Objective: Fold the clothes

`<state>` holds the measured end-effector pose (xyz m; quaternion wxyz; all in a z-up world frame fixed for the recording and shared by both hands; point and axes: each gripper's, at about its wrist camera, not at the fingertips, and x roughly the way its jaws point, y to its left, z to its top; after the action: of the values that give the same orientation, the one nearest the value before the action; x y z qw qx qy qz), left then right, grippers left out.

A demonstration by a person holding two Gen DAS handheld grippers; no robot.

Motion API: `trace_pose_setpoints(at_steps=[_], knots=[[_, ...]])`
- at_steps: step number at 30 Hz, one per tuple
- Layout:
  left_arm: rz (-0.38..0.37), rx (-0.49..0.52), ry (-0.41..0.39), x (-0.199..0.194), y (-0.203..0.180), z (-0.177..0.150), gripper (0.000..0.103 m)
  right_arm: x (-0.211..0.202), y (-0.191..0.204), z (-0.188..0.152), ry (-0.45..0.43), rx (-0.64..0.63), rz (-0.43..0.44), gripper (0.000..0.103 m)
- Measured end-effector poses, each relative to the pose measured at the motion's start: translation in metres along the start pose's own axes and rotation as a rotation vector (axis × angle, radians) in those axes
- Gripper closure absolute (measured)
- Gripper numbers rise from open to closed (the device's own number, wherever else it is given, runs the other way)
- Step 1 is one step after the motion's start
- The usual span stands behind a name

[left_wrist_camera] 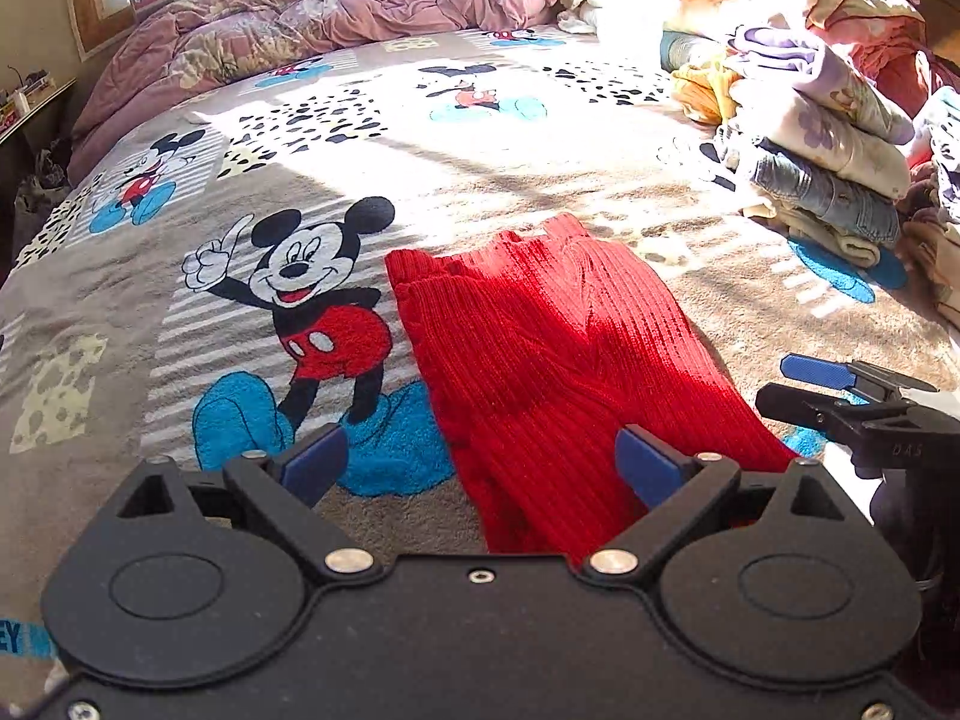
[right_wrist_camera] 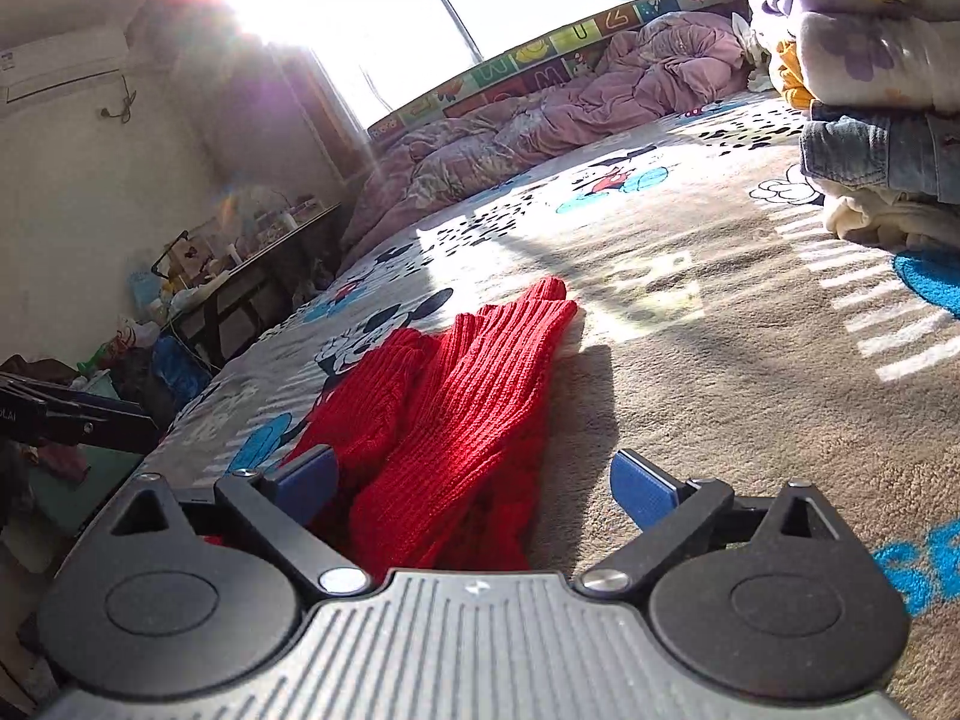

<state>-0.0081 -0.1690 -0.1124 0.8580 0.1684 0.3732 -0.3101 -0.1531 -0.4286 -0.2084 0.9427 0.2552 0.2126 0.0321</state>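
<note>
**Red knit lies folded on the bed, both claws free of it**

The bed, covered by a plush grey-brown blanket printed with cartoon mice, fills both views. At twelve o'clock in the left wrist view a rumpled mauve quilt is bunched along the far edge, and at two o'clock sits a pile of folded clothes, floral cream pieces over blue denim.

The task's thing, a red ribbed knit garment, lies flat near the centre of that view, doubled lengthwise into a long narrow shape running from the near edge of the bed toward one o'clock. Its far end shows layered cuffs or hems; I cannot tell which.

The left claw is spread wide above the garment's near end, nothing between its blue pads. The right claw is likewise spread and empty, low beside the knit; it shows at four o'clock in the left view.

My reading: a lengthwise fold looks done, with both claws let go. The next move likely calls for pinching one end at both corners and carrying it over to halve the length, keeping layers aligned.
</note>
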Motion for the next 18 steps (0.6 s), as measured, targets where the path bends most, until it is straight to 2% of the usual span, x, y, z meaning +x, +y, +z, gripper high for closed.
trace_pose_setpoints(at_steps=[2,4,5,8,9,14,18], knots=[[0.011,0.020,-0.017,0.018,0.003,0.008,0.010,0.006,-0.004,0.005,-0.007,-0.002,0.008,0.006],[0.015,0.014,-0.025,0.041,0.008,0.013,0.021,0.014,-0.008,0.011,-0.012,-0.013,0.014,0.006],[0.015,0.007,-0.019,0.052,0.011,0.016,0.030,0.018,-0.010,0.013,-0.011,-0.014,0.018,0.007],[0.000,-0.021,0.026,0.083,0.016,0.026,0.039,0.031,-0.019,0.018,0.003,-0.005,0.028,0.007],[-0.010,-0.029,0.033,0.091,0.018,0.029,0.047,0.035,-0.021,0.019,0.006,-0.004,0.033,0.007],[0.011,-0.102,0.083,0.122,0.026,0.039,0.065,0.043,-0.024,0.020,0.021,-0.011,0.049,0.007],[-0.006,-0.198,0.088,0.136,0.036,0.047,0.067,0.041,-0.021,0.018,0.032,-0.037,0.068,0.007]])
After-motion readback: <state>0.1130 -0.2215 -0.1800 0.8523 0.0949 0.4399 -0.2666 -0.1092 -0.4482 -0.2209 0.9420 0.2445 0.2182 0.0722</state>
